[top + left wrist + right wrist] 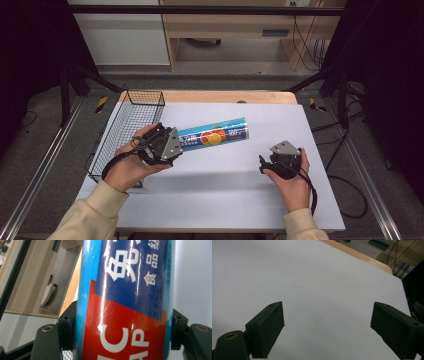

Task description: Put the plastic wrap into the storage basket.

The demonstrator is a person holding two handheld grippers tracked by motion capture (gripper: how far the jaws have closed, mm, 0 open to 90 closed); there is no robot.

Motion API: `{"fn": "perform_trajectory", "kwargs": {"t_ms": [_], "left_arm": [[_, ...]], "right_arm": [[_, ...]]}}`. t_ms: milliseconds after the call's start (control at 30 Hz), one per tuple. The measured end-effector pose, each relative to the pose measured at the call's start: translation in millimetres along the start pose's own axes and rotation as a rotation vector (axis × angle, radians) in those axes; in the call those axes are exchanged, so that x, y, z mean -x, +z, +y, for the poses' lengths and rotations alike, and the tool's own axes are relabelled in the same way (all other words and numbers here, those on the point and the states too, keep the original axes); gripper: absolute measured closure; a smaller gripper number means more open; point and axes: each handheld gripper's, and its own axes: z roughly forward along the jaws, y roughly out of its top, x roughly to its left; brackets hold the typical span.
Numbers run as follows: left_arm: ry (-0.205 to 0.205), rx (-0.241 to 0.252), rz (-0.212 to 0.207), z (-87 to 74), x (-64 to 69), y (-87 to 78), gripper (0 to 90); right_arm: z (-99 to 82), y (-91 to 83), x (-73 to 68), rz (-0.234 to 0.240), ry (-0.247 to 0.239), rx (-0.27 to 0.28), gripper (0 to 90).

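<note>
Glossy blue-and-red tube (pixel 125 302) (white lettering) sits clamped in left tongs (pixel 122 332); right tongs (pixel 327 327) gape empty.

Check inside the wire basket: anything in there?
Wire basket looks empty through the mesh: just grey mat beneath. Its near corner sits hidden behind the left gripper holding the blue tube.

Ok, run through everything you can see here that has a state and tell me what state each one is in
Blue roll: clamped at one end, lying across the white mat, far end pointing right.
Left gripper: shut on the blue roll, a pad pressing each side.
Right gripper: open, nothing between the pads, over bare mat.
Wire basket: upright at the mat's left edge; I see nothing in it.
White mat: flat on the table.
</note>
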Motion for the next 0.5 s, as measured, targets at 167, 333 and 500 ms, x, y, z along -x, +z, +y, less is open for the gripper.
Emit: {"fn": "perform_trajectory", "kwargs": {"t_ms": [167,333,500], "left_arm": [[-0.025,-0.007,0.012,-2.3,-4.6,-5.9,30.6],[-0.063,-0.026,0.034,-6.8,-9.8,-11.8,30.6],[-0.074,-0.043,0.045,-8.4,-11.4,-14.5,30.6]], "right_arm": [[-0.6,-0.1,2.4,-0.031,0.069,0.035,7.6],[-4.0,2.7,0.5,-0.054,0.137,-0.010,6.3],[-5.3,1.9,-0.5,-0.049,0.128,-0.013,6.1]]}}
